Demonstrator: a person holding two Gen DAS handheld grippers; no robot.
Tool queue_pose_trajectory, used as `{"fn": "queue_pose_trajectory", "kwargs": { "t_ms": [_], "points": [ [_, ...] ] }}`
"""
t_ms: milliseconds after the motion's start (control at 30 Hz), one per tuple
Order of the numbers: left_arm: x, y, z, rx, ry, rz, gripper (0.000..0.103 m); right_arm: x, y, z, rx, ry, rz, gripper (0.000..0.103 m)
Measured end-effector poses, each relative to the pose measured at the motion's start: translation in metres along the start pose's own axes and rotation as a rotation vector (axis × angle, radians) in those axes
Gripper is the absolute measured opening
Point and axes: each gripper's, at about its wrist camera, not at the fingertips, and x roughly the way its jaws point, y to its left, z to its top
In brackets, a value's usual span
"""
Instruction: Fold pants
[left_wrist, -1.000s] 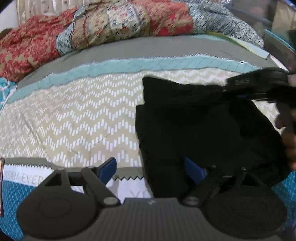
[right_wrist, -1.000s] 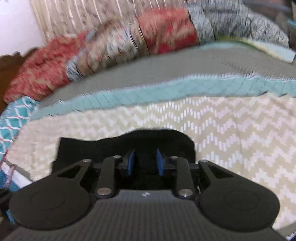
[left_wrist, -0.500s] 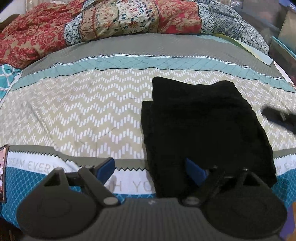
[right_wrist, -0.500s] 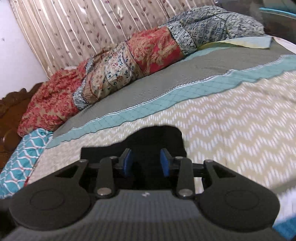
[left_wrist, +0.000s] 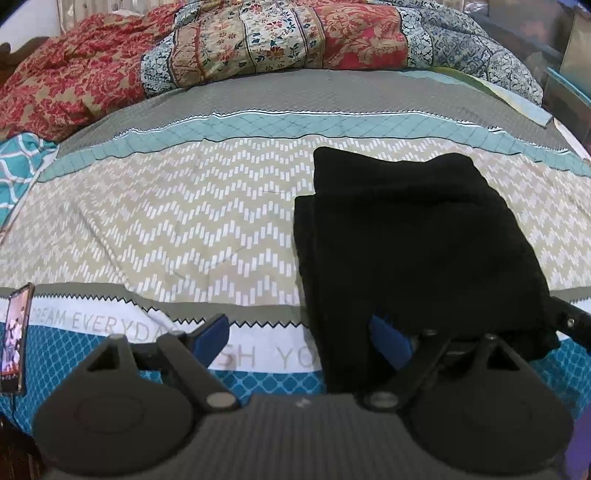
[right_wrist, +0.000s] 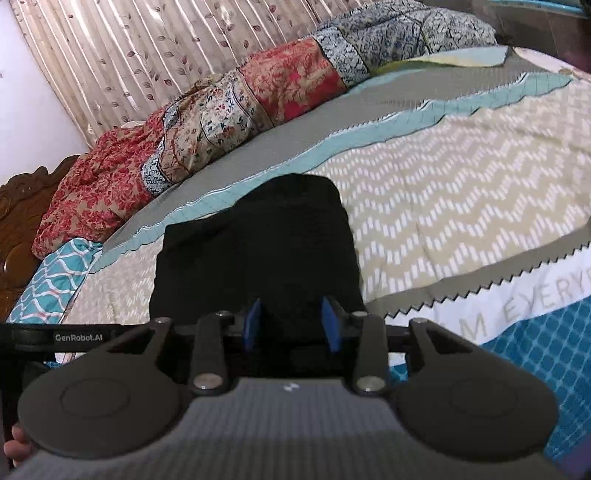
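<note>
The black pants (left_wrist: 413, 240) lie folded in a compact stack on the patterned bedspread (left_wrist: 184, 229), right of centre in the left wrist view and centred in the right wrist view (right_wrist: 258, 258). My left gripper (left_wrist: 299, 339) is open wide and empty, just above the bed's near edge by the stack's left side. My right gripper (right_wrist: 290, 325) is open and empty, held back at the near edge of the stack; nothing shows between its blue pads (right_wrist: 328, 325).
A rumpled floral quilt (left_wrist: 258, 44) lies along the far side of the bed. A phone (left_wrist: 14, 343) stands at the near left edge. A carved wooden headboard (right_wrist: 18, 206) and a curtain (right_wrist: 147, 55) are at the back left. A teal patterned pillow (right_wrist: 55, 280) lies nearby.
My right gripper has pulled back from over the pants towards the bed's near edge and its jaws have widened. My left gripper has drawn back a little; the pants stay put.
</note>
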Motion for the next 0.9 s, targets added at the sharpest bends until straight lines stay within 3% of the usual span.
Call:
{"fn": "queue_pose_trajectory", "kwargs": {
  "t_ms": [333,533,700,900],
  "points": [
    [0.003,0.001,-0.002,0.005,0.0,0.013,0.088,-0.01,0.011,-0.004,-0.033,-0.036,0.003,0.042],
    [0.003,0.002,-0.003,0.004,-0.001,0.014,0.09,-0.019,0.013,-0.009,-0.024,-0.052,0.006,0.048],
    [0.005,0.002,-0.004,0.008,-0.004,0.016,0.091,-0.023,0.011,-0.012,0.005,-0.056,-0.004,0.065],
    [0.004,0.004,-0.005,0.007,-0.009,0.018,0.092,-0.025,0.004,-0.014,0.04,-0.048,-0.014,0.076]
  ]
}}
